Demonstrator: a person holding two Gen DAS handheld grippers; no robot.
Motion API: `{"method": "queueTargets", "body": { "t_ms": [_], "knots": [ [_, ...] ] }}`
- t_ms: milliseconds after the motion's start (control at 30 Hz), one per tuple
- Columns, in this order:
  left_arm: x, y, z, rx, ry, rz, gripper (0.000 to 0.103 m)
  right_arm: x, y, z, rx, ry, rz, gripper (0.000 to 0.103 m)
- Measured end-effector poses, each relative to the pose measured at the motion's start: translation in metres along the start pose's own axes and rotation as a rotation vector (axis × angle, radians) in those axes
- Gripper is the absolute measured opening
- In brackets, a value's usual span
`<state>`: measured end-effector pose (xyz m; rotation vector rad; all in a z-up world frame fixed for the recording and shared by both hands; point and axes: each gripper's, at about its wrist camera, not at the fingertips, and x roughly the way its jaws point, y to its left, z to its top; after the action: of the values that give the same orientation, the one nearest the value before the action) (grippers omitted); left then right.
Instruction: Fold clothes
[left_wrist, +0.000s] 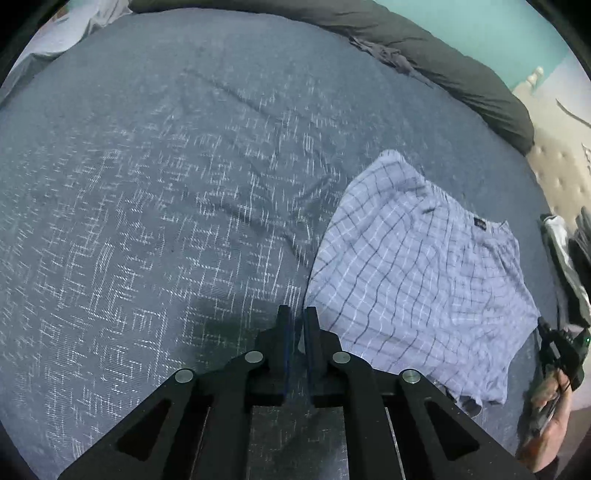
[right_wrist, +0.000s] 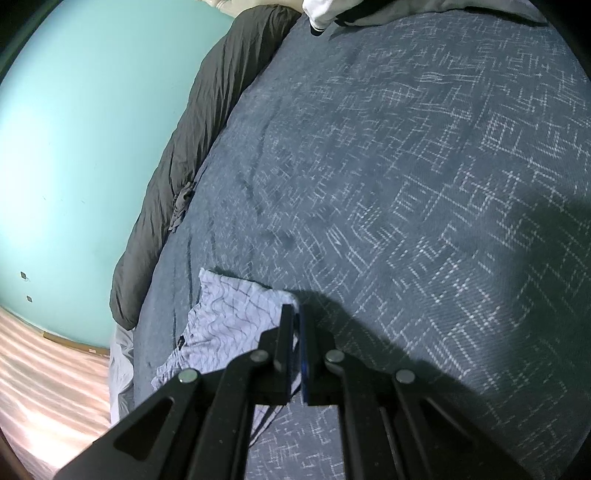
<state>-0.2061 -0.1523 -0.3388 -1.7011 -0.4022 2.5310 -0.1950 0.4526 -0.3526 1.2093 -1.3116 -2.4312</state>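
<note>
My left gripper (left_wrist: 298, 317) hangs over the blue patterned bedspread (left_wrist: 155, 192), fingers nearly pressed together, beside the near corner of the plaid shorts (left_wrist: 424, 273), which lie flat on the bedspread. My right gripper (right_wrist: 296, 317) pinches an edge of the shorts.

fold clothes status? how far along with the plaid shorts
Done: the light-blue plaid cotton shorts lie flat on the blue patterned bedspread, seemingly folded once. In hand: nothing; left gripper and right gripper are shut, empty. Left: maybe another fold; far-edge clothes pile.
</note>
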Motion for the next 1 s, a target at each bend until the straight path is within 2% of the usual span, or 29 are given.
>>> {"method": "queueTargets", "body": {
  "t_ms": [67, 167, 200, 267, 333, 367, 467, 567, 900, 1000],
  "knots": [
    [0.006, 0.0, -0.001, 0.004, 0.016, -0.009, 0.007, -0.001, 0.001, -0.001, 0.0, 0.001, 0.002, 0.002],
    [0.017, -0.004, -0.004, 0.008, 0.044, -0.058, 0.02, -0.001, 0.001, -0.001, 0.001, 0.002, 0.003, 0.002],
    [0.02, -0.005, -0.005, 0.01, 0.053, -0.074, 0.02, -0.001, 0.001, -0.001, 0.003, 0.002, 0.004, 0.002],
    [0.019, -0.009, -0.006, 0.014, 0.043, -0.064, 0.019, -0.001, 0.001, -0.001, 0.005, 0.002, 0.004, 0.002],
    [0.018, -0.012, -0.007, 0.019, 0.032, -0.052, 0.005, -0.001, 0.001, -0.001, 0.004, 0.0, 0.003, 0.002],
    [0.017, -0.014, -0.007, 0.021, 0.027, -0.046, 0.002, -0.002, 0.001, 0.0, 0.004, -0.002, 0.004, 0.002],
    [0.006, -0.014, -0.007, 0.017, -0.011, -0.011, 0.002, -0.005, 0.0, 0.002, 0.005, -0.015, 0.011, 0.002],
    [-0.002, -0.01, -0.009, -0.011, -0.012, 0.006, 0.002, -0.006, -0.001, 0.003, 0.008, -0.016, 0.016, 0.002],
    [0.01, -0.016, -0.018, -0.035, 0.041, 0.027, 0.006, -0.003, -0.001, 0.001, 0.021, -0.001, 0.018, 0.002],
    [-0.005, -0.019, -0.013, -0.025, -0.001, 0.058, 0.006, -0.001, -0.001, 0.002, 0.027, 0.004, 0.022, 0.002]
  ]
}}
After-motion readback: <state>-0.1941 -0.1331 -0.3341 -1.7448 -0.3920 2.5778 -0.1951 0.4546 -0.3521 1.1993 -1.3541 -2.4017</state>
